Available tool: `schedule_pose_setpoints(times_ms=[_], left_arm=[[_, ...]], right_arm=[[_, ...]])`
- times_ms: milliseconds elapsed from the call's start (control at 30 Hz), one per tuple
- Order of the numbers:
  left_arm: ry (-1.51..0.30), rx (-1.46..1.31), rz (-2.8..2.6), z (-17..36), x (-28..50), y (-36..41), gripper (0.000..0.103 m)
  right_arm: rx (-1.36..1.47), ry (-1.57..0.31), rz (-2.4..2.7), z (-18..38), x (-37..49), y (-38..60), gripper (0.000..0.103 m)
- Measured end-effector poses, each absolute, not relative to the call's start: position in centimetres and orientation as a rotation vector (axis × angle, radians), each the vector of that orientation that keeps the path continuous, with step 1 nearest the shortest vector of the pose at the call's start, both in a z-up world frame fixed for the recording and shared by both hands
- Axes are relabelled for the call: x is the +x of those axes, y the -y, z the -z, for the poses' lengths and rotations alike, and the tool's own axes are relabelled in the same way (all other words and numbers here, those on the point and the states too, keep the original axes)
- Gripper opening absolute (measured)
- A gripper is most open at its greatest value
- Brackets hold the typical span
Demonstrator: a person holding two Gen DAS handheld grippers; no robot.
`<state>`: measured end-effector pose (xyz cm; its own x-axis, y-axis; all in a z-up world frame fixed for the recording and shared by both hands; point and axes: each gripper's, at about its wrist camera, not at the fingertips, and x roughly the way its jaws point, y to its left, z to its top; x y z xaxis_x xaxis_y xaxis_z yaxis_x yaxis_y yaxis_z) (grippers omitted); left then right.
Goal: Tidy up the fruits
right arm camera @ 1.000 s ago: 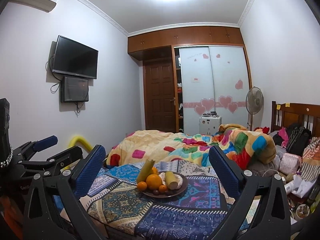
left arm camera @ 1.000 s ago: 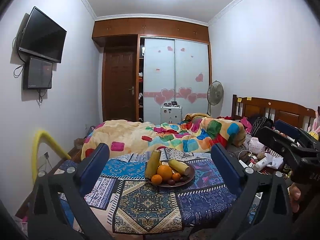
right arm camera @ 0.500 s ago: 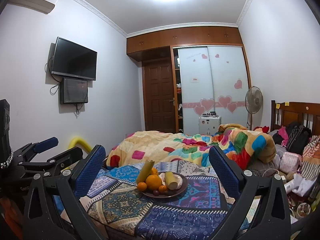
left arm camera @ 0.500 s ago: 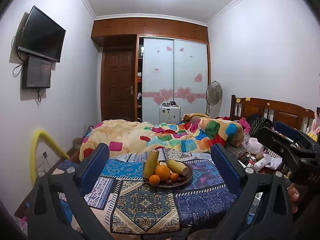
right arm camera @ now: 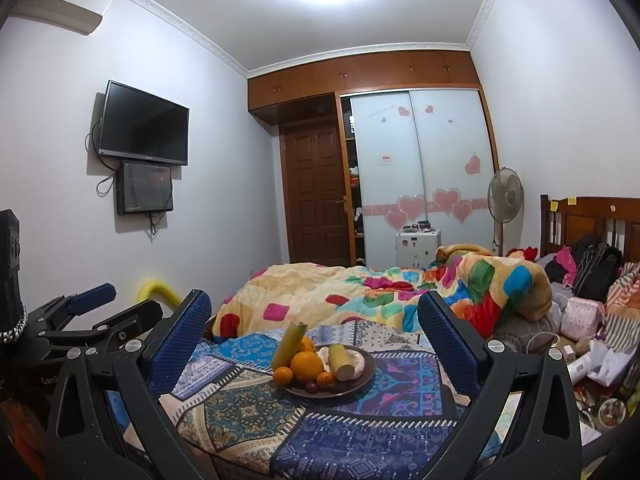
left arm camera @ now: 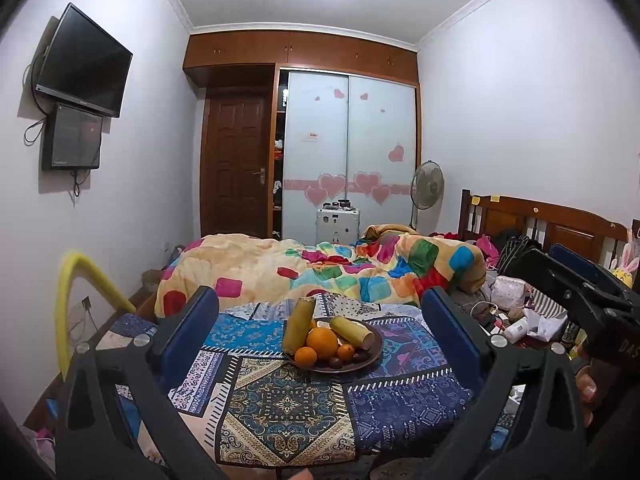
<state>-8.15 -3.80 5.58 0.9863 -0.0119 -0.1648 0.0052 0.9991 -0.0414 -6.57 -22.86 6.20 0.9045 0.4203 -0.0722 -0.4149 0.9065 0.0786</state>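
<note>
A brown plate [left arm camera: 362, 363] of fruit stands on a table under a patterned patchwork cloth [left arm camera: 288, 404]. On it are a large orange [left arm camera: 322, 340], two small oranges, dark round fruits [left arm camera: 335, 362], an upright yellow-green stalk piece [left arm camera: 298, 326] and a second one lying down [left arm camera: 352, 330]. My left gripper [left arm camera: 319, 302] is open, short of the plate and apart from it. My right gripper [right arm camera: 314, 306] is open too, facing the same plate [right arm camera: 362, 380] from the right, with nothing between its fingers. Each gripper shows at the edge of the other's view.
Behind the table lies a bed with a colourful quilt [left arm camera: 320, 268]. Bags, bottles and papers crowd the bed on the right [left arm camera: 516, 320], below a wooden headboard [left arm camera: 560, 224]. A yellow foam tube [left arm camera: 64, 312] curves up on the left by the wall.
Almost nothing: the left wrist view has drifted slightly, so the plate sits a little further left. Both grippers stay open and the fruit has not moved.
</note>
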Motion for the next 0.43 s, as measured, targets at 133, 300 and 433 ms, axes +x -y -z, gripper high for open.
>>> schedule_pose_setpoints(times_ms=[133,300,433], left_arm=[[-0.168,-0.040,0.014,-5.49,-8.06,3.88,0.103],[-0.168,-0.036,0.022,-5.48,-8.02,4.25,0.103],[-0.171,-0.037,0.028,-5.44,-8.07,4.31,0.103]], right_arm=[[0.062,-0.087,-0.429,-6.09,-6.52,22.80,0.103],[0.059,-0.094,-0.427,-5.98,-6.40,22.64,0.103],[0.059,-0.104,-0.426,-5.82,-6.14,22.73,0.103]])
